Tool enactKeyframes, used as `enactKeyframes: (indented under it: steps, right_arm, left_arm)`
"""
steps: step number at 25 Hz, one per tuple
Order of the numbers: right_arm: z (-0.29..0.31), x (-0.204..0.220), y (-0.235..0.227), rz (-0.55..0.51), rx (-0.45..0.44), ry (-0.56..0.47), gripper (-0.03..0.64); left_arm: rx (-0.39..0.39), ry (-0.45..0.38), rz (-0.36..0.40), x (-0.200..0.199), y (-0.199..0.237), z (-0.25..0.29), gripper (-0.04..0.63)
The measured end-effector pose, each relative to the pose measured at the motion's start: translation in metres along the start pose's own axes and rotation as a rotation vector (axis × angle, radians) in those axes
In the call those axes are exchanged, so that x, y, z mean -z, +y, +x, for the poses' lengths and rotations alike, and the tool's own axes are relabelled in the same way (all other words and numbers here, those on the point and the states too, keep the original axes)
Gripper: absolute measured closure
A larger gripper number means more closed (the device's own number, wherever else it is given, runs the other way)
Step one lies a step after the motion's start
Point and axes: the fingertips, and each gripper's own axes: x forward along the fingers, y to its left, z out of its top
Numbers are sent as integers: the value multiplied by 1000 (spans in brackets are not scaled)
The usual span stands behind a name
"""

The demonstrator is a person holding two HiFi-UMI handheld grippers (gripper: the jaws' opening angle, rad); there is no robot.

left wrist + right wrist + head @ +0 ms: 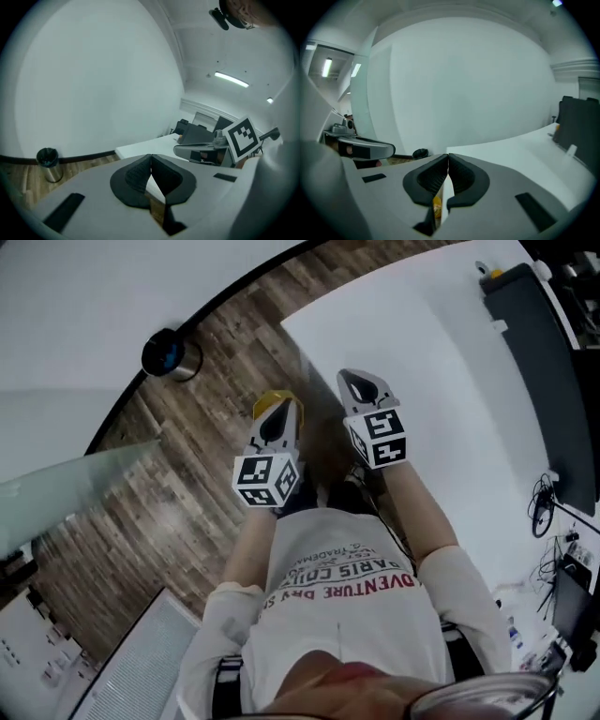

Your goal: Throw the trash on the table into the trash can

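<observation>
Both grippers are held up in front of the person's chest, over the wood floor beside the white table (422,352). My left gripper (278,404) is shut, its pads meeting with nothing between them (151,157). My right gripper (353,376) is shut too and holds nothing (448,155). A yellow object (267,401) shows partly under the left gripper's tip; I cannot tell what it is. The round trash can (169,354) with a dark liner stands on the floor by the curved wall, to the far left of both grippers. I see no trash on the visible tabletop.
A black panel (534,352) stands along the table's far right side, with cables (542,502) hanging beyond the edge. A glass partition (75,484) angles in at the left. A floor grille (141,662) lies at lower left.
</observation>
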Motion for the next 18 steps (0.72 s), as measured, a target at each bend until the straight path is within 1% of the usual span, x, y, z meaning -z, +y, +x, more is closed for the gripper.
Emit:
enactKeyframes:
  steps: [2,5,7,8,11,14,16,18]
  right_arm:
    - [-62,-5,-37,38,119,-68,591]
    - [-164,2,-92,99,343,-177,591]
    - [-226,11,-124,142,478,-225,591]
    - [-254,17,-137,164,530,-243,591]
    - [-331,39,-164,208,661,-271,591]
    - [-404,67,-183,238,813,-284,591]
    - [-449,86,-189,259,905,-290,591]
    - [-488,106,-191,282,975,-295,591]
  left_arm:
    - [100,-1,54,-11,-52,6,571]
    - [279,-4,154,-21,-140,16,571]
    - [384,-10,223,-28,-195,26,571]
    - [426,-15,249,-31,-221,30,571]
    - [537,-33,303,-34,-295,34,571]
    - [663,-40,368,-28,-365,35,571]
    - [736,-41,396,-21,-403,32,571]
    - [790,-41,414,-11,-434,26,571]
